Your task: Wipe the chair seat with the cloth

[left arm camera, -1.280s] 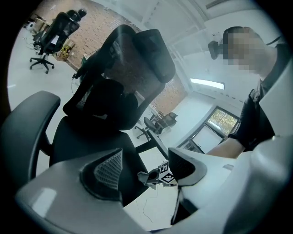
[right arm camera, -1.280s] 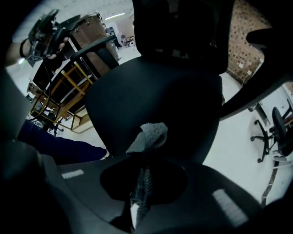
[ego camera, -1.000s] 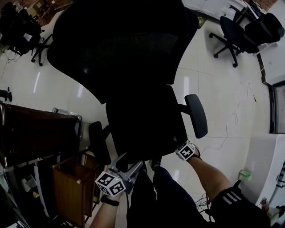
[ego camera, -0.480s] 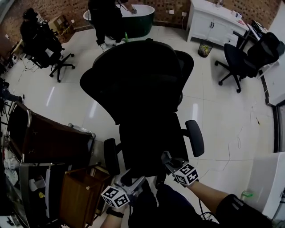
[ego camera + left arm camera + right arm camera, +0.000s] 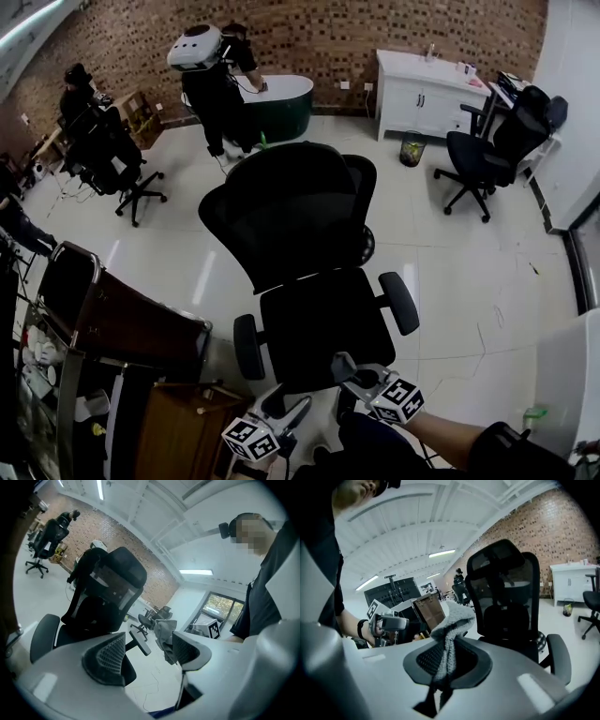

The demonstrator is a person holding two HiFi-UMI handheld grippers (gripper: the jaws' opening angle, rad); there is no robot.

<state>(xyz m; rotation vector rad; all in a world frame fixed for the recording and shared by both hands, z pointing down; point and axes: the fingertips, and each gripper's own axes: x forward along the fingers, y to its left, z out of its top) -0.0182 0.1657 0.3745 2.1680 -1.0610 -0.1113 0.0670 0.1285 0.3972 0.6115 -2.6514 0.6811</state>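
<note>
A black office chair stands in the middle of the head view, its seat (image 5: 323,323) bare and dark below the mesh back (image 5: 286,211). Both grippers hover just off the seat's front edge, near my body. My right gripper (image 5: 342,364) is shut on a grey cloth (image 5: 452,618), which bunches up out of the jaws (image 5: 445,660). My left gripper (image 5: 289,405) stands open with nothing between its fingers (image 5: 147,651); in its view the cloth (image 5: 164,637) hangs just past the right jaw. The chair fills the background of the left gripper view (image 5: 108,588) and the right gripper view (image 5: 506,597).
A dark wooden desk (image 5: 122,323) and a brown drawer unit (image 5: 178,422) stand close on the left. The chair's armrests (image 5: 401,302) flank the seat. Other office chairs (image 5: 473,155) and a person (image 5: 211,80) with headgear are farther back on the white tiled floor.
The head view has lifted and drawn back, so the whole chair now shows. Both grippers have come away from the seat toward my body; the right one moved left, in front of the seat.
</note>
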